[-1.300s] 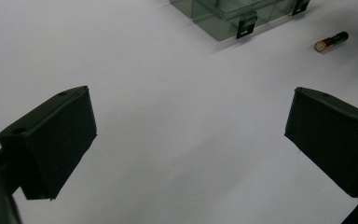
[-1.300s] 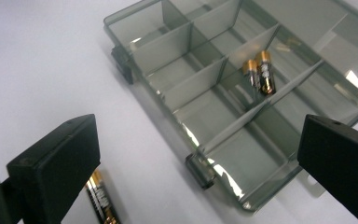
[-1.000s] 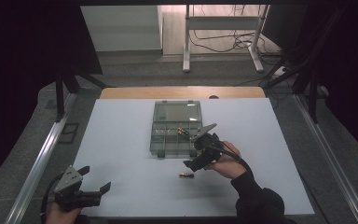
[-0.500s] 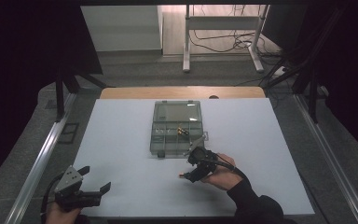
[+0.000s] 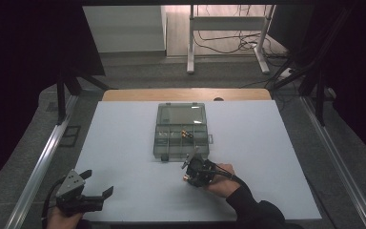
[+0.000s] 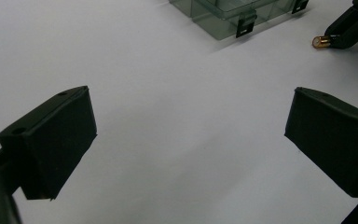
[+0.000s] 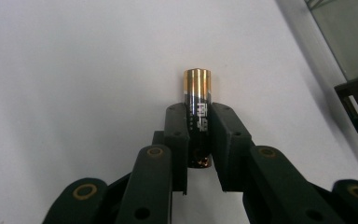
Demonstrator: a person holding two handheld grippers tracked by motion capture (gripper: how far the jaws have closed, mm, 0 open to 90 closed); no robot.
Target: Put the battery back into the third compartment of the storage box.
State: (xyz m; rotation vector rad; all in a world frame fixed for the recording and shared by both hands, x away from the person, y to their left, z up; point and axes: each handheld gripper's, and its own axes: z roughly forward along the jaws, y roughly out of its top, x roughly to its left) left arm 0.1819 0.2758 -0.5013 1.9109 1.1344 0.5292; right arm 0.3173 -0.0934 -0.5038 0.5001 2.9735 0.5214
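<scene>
A black and gold battery [image 7: 197, 81] lies on the white table, and my right gripper [image 7: 198, 112] is shut on its middle; the jaws have just been closing on it. In the high view that gripper [image 5: 189, 175] sits low on the table, just in front of the clear compartment case [image 5: 181, 143], with the battery [image 5: 186, 179] at its tip. My left gripper [image 5: 97, 183] rests open near the front left edge, nothing between its jaws. From the left gripper view [image 6: 191, 126] the battery's gold end [image 6: 320, 42] pokes out of the right gripper [image 6: 349, 28].
The case's lid [image 5: 181, 114] lies open toward the far side, and small items sit in some compartments. The white tabletop [image 5: 124, 143] spreads to both sides of it. Metal rails [image 5: 38, 167] flank the table, and a stand with cables [image 5: 226, 43] is on the floor beyond.
My right gripper came down toward the front of the table and its jaws closed on the battery lying there. The left gripper stayed put.
</scene>
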